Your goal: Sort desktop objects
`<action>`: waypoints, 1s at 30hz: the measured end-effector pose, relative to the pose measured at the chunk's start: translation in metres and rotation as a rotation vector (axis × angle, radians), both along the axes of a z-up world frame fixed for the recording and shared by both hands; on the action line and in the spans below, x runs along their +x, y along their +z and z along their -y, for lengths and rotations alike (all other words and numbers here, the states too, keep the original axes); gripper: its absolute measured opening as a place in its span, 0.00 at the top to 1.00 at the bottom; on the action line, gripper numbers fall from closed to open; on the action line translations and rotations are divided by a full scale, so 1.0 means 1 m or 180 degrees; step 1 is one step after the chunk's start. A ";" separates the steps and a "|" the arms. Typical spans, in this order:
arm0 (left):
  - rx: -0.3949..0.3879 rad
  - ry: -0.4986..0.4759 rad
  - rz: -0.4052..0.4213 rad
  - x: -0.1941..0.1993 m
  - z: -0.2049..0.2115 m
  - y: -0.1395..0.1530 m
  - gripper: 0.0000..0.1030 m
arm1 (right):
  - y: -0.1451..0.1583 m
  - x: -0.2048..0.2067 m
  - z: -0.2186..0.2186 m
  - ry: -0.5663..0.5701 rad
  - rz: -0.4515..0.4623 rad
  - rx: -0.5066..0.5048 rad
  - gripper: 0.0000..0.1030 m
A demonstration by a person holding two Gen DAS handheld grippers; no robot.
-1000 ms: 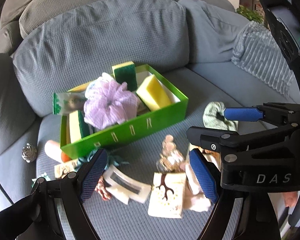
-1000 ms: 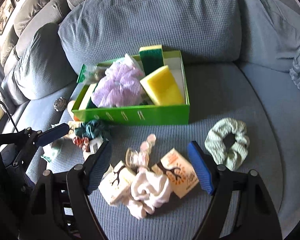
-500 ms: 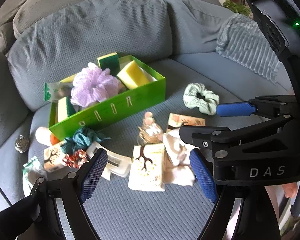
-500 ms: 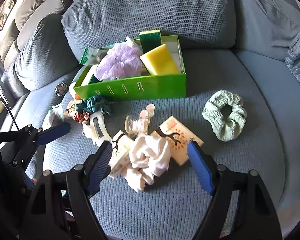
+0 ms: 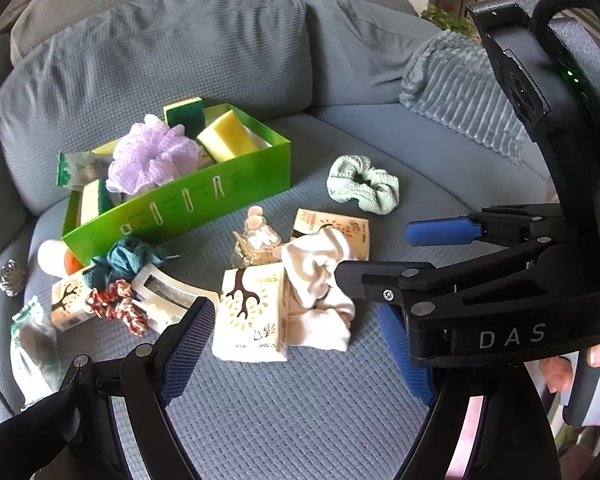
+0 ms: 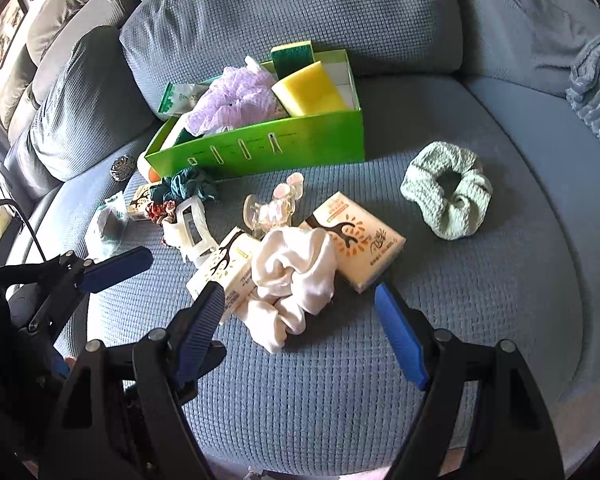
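A green box (image 5: 204, 200) (image 6: 300, 142) on the grey sofa seat holds a lilac mesh puff (image 5: 152, 158), yellow sponges (image 6: 310, 90) and a green packet. In front of it lie a cream scrunchie (image 5: 316, 276) (image 6: 292, 276), two tissue packs (image 5: 252, 316) (image 6: 356, 240), a clear hair clip (image 6: 268, 210), a white claw clip (image 5: 162, 294), a teal scrunchie (image 5: 126, 258) and a mint scrunchie (image 5: 362, 188) (image 6: 448, 194). My left gripper (image 5: 296, 352) is open and empty, near side of the pile. My right gripper (image 6: 300, 328) is open and empty, just short of the cream scrunchie.
A metal scourer (image 5: 12, 278) and a green-print bag (image 5: 32, 340) lie at the left of the seat. A ribbed grey blanket (image 5: 468, 92) lies at the right. Back cushions (image 6: 292, 12) rise behind the box. The right gripper crosses the left wrist view (image 5: 440, 232).
Both grippers have pulled back and up from the box, so the pile in front of it has come into fuller view. Both stay open. No object has moved.
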State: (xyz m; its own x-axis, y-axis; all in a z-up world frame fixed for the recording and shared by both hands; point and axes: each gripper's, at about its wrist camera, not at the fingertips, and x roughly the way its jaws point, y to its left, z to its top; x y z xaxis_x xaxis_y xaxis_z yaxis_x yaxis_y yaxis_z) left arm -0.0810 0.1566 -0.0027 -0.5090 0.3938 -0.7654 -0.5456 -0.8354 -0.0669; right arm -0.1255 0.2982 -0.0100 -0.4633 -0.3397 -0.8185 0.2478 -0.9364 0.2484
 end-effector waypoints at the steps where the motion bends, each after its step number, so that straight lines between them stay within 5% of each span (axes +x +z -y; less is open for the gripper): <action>1: -0.0001 -0.0009 0.0007 0.000 0.000 -0.001 0.18 | -0.001 0.000 0.000 0.0002 0.0007 -0.0007 0.24; 18: 0.0283 -0.0318 0.0158 -0.015 -0.010 -0.011 0.18 | -0.017 -0.010 -0.008 -0.0164 0.0141 -0.0237 0.24; 30: 0.0233 -0.0411 0.0218 -0.029 -0.021 -0.025 0.18 | -0.034 -0.020 -0.009 -0.0251 0.0269 -0.0383 0.24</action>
